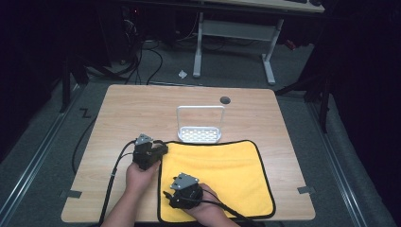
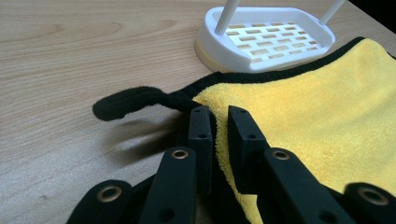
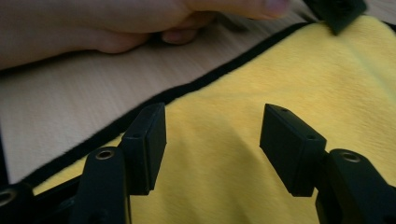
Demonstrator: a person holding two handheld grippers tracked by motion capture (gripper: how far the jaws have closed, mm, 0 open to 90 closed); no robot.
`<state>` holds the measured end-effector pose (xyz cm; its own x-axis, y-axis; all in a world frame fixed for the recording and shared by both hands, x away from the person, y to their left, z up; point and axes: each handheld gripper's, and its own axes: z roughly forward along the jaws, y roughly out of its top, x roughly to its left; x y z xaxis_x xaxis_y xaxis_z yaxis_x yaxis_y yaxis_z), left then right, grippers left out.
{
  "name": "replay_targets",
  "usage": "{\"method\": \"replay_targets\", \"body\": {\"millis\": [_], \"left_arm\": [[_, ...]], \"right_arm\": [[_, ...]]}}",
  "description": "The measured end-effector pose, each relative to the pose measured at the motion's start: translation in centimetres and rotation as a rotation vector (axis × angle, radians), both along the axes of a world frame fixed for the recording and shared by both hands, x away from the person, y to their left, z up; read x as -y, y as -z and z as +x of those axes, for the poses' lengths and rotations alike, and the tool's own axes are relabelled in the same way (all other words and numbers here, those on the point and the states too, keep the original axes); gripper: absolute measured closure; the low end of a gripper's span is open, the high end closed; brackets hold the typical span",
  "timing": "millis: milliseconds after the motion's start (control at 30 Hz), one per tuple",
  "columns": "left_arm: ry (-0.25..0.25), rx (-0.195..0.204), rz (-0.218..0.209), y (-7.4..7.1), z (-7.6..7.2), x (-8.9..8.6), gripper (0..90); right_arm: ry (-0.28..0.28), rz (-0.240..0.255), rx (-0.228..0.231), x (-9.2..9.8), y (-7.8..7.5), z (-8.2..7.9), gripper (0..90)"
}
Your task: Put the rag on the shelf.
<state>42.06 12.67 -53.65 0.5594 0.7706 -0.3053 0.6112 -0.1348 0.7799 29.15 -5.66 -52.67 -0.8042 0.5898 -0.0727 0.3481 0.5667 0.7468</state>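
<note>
A yellow towel (image 1: 222,170) with black edging lies flat on the near right of the wooden table (image 1: 142,109). My left gripper (image 1: 161,150) sits at the towel's far left corner. In the left gripper view its jaws (image 2: 219,116) stand close together, pinching the yellow towel (image 2: 317,102) edge beside a black hanging loop (image 2: 130,102). My right gripper (image 1: 169,197) hovers low over the towel's near left part. Its jaws (image 3: 212,126) are wide apart with nothing between them, and the towel (image 3: 243,84) lies beneath.
A white slotted dish (image 1: 200,135) with a tall wire handle stands just behind the towel's far edge, also seen as the dish (image 2: 266,39) ahead of the left jaws. The left hand (image 3: 93,23) rests on the table ahead of the right gripper.
</note>
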Motion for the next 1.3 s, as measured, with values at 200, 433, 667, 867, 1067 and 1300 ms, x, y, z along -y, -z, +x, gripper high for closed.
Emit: {"method": "replay_targets", "body": {"millis": [200, 433, 667, 867, 1067, 1300], "left_arm": [[-0.002, 0.0, 0.004, 0.0, 0.0, 0.0, 79.9], [-0.003, -0.002, 0.007, 0.0, 0.0, 0.1, 79.8], [-0.002, -0.005, 0.013, 0.0, 0.0, 0.1, 79.7], [-0.003, -0.007, 0.017, 0.1, 0.0, 0.2, 79.7], [-0.004, -0.007, 0.017, 0.1, 0.0, 0.2, 79.7], [-0.003, -0.021, 0.0, 0.1, 0.2, 0.1, 79.6]], "right_arm": [[-0.052, 0.013, -0.057, -1.3, 0.1, -0.9, 41.6], [-0.071, 0.012, -0.092, -1.6, 0.6, -1.3, 41.7], [-0.079, 0.02, -0.114, -1.9, 0.5, -1.6, 39.6], [-0.065, 0.007, -0.078, -1.6, 0.6, -1.6, 54.5], [-0.034, -0.009, -0.032, -1.2, 0.4, -1.7, 76.6], [-0.033, 0.013, 0.064, -0.2, -1.0, -2.1, 83.0]]}}
